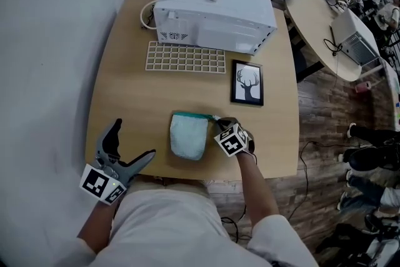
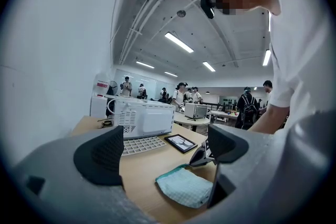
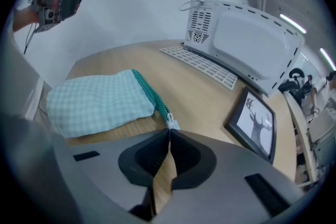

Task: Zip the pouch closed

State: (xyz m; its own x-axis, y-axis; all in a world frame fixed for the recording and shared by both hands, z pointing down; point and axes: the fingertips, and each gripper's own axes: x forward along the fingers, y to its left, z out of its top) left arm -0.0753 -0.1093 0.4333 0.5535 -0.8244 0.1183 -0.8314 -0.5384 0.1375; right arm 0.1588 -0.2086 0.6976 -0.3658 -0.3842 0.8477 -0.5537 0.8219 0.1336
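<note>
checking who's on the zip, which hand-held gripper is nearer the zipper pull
Right. The right hand-held gripper is shut on the zipper pull at the pouch's corner; the left hand-held gripper is open, clear of the pouch's opposite side.

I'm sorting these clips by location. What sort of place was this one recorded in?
Probably a shared lab or open-plan office, not a home: several people stand about in the background, a second round work table sits beside this one, and long strip lights run overhead.
</note>
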